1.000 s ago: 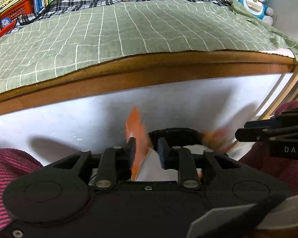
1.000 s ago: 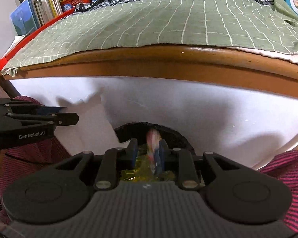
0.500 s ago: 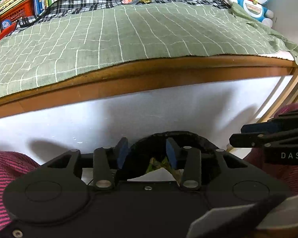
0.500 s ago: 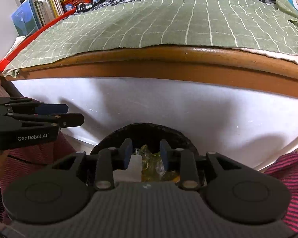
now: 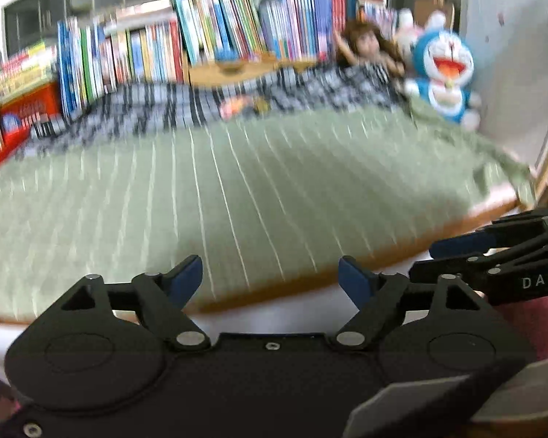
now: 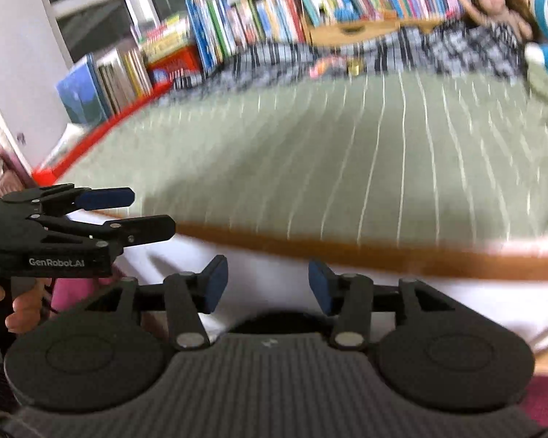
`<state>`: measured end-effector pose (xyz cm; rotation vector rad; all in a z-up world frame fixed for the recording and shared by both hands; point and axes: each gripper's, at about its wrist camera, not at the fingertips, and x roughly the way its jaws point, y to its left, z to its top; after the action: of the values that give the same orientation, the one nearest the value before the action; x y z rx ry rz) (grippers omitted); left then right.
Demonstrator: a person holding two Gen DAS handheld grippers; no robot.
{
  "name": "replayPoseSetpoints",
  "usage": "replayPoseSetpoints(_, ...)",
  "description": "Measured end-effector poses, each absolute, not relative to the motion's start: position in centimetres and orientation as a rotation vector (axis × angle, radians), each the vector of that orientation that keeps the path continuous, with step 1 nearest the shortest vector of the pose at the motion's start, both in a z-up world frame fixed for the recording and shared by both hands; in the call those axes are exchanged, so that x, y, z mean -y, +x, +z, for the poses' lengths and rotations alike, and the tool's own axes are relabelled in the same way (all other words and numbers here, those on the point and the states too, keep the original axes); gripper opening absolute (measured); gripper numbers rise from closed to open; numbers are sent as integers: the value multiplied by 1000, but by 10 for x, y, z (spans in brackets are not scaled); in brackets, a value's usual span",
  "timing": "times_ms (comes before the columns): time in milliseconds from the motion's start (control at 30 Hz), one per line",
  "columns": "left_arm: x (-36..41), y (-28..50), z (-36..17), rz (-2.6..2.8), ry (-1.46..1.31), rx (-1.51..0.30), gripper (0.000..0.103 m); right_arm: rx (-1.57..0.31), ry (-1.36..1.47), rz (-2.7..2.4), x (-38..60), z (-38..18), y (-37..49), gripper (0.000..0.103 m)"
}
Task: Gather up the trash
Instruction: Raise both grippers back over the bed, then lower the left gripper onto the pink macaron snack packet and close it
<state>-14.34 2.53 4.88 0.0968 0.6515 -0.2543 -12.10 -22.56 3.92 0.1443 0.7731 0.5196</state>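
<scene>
My left gripper (image 5: 270,274) hangs over the near edge of the bed, its jaws opening with nothing between them. My right gripper (image 6: 267,279) is also opening and empty, just above the dark rim of the black bin (image 6: 274,320). Each gripper shows in the other's view: the right gripper (image 5: 493,252) at the right edge, the left gripper (image 6: 128,211) at the left. Far across the green checked sheet (image 5: 237,189) a pink-orange wrapper (image 5: 235,104) and a small gold piece (image 5: 261,104) lie against the plaid blanket. The right wrist view shows the same wrapper (image 6: 327,64) and gold piece (image 6: 354,69). Both views are motion-blurred.
The bed's wooden edge (image 6: 347,252) and its white side panel stand straight ahead. At the far side are rows of books (image 5: 237,25), a plaid blanket (image 5: 164,109), a doll (image 5: 369,47) and a blue plush toy (image 5: 444,73). A red rail (image 6: 102,135) runs along the left.
Both grippers held wrappers over the black bin, then let them go into it. Both have since opened wider and risen, so the views now look across the bed top.
</scene>
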Motion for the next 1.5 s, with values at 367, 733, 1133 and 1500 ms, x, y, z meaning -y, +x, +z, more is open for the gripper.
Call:
replayPoseSetpoints(367,-31,-51,109,-226,29,-519,88,-602,93,435,232,85,-47,75)
replayPoseSetpoints(733,-15,72,105,-151,-45,-467,95,-534,79,351,229,83,49,76)
replayPoseSetpoints(1133,8,193,54,-62,-8,-453,95,-528,130,264,249,65,134,76)
replayPoseSetpoints(1500,29,267,21,-19,-52,-560,96,-575,173,237,248,39,182,76)
